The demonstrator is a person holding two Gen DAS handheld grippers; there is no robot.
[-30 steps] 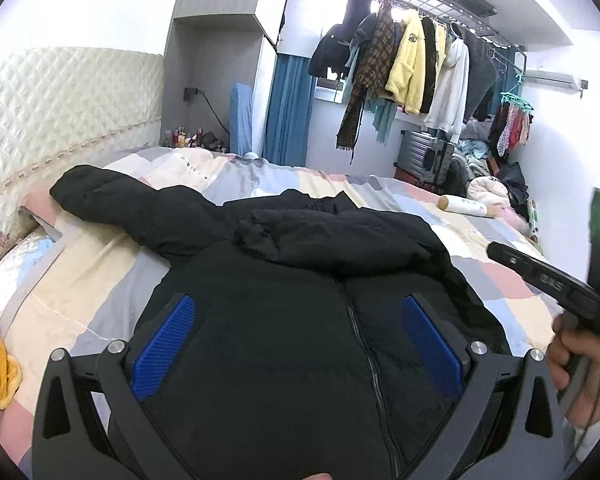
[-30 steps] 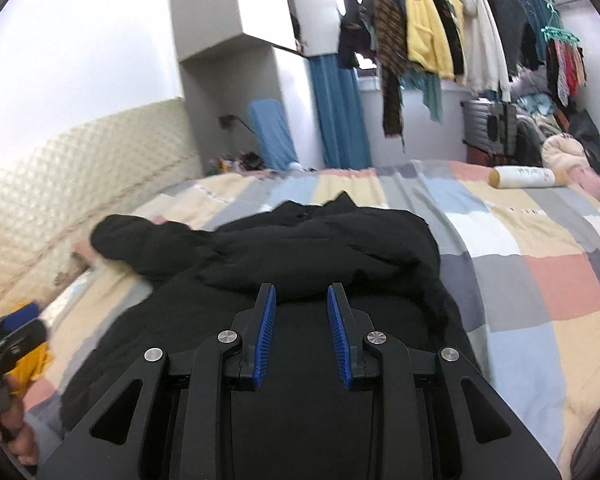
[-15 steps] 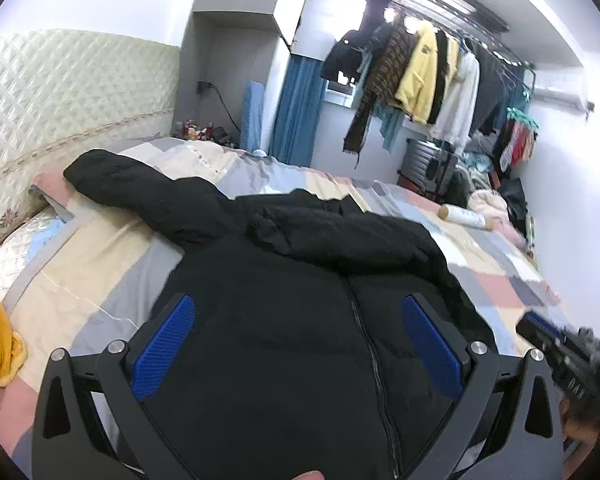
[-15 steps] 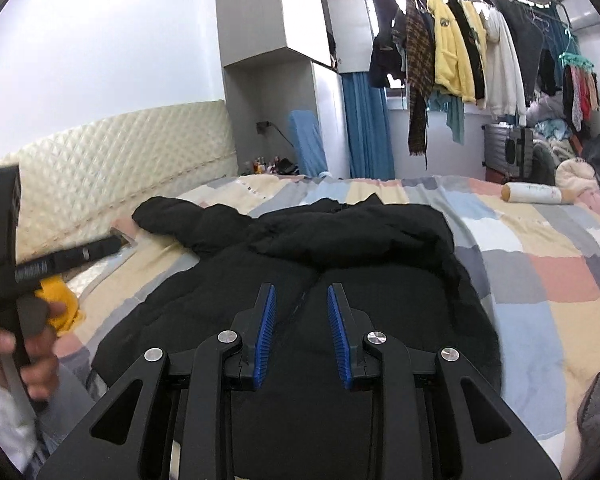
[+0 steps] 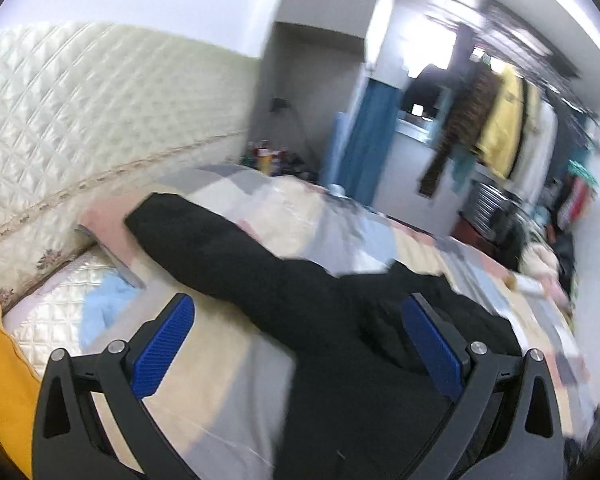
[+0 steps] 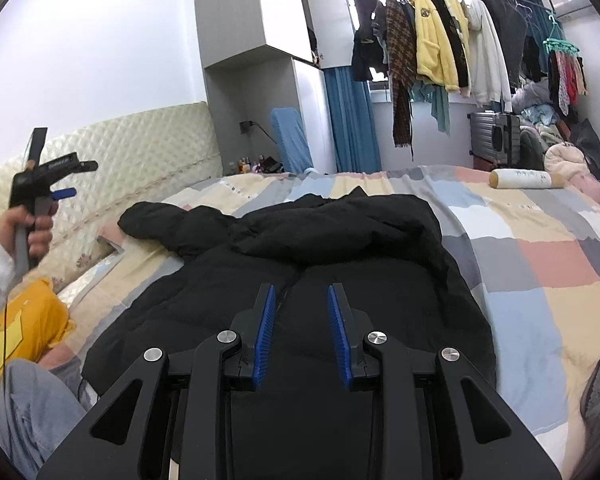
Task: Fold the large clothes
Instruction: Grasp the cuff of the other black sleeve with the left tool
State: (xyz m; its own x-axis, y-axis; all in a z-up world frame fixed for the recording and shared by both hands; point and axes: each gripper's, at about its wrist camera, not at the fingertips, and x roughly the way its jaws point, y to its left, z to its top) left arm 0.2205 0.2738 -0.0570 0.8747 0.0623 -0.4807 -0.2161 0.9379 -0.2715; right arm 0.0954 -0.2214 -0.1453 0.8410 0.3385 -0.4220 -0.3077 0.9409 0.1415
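Black puffer jacket (image 6: 300,280) lies front-up on the bed, spread over a patchwork quilt (image 6: 540,264) of cream, grey, pink and pale blue blocks. Hem toward the near edge of the bed, collar toward the far side. Front zipper runs up the middle. One sleeve (image 5: 228,256) stretches out toward the headboard corner, its cuff resting near a pink pillow (image 5: 104,220). The other sleeve (image 6: 340,228) is folded across the chest.

Left gripper (image 5: 296,344): jaws spread wide, blue pads (image 5: 162,348) far apart, nothing between them. In the right wrist view it is raised in the air at the headboard side of the bed, held in the left hand (image 6: 32,228), clear of the jacket. Its own view is motion-blurred and aims at the outstretched sleeve.

Right gripper (image 6: 300,332): jaws partly apart, a narrow gap between the blue pads, nothing gripped. It hovers over the lower front of the jacket, roughly on the zipper line. Contact with the fabric cannot be judged.

Surroundings: quilted cream headboard (image 6: 140,160) along the left edge of the bed; yellow cushion (image 6: 20,320) at the near left corner; a white cylindrical bolster (image 6: 524,179) at the far right edge; a rack of hanging clothes (image 6: 440,48) above a silver suitcase (image 6: 496,136); blue curtain (image 6: 352,120) beside a grey cabinet (image 6: 252,12).
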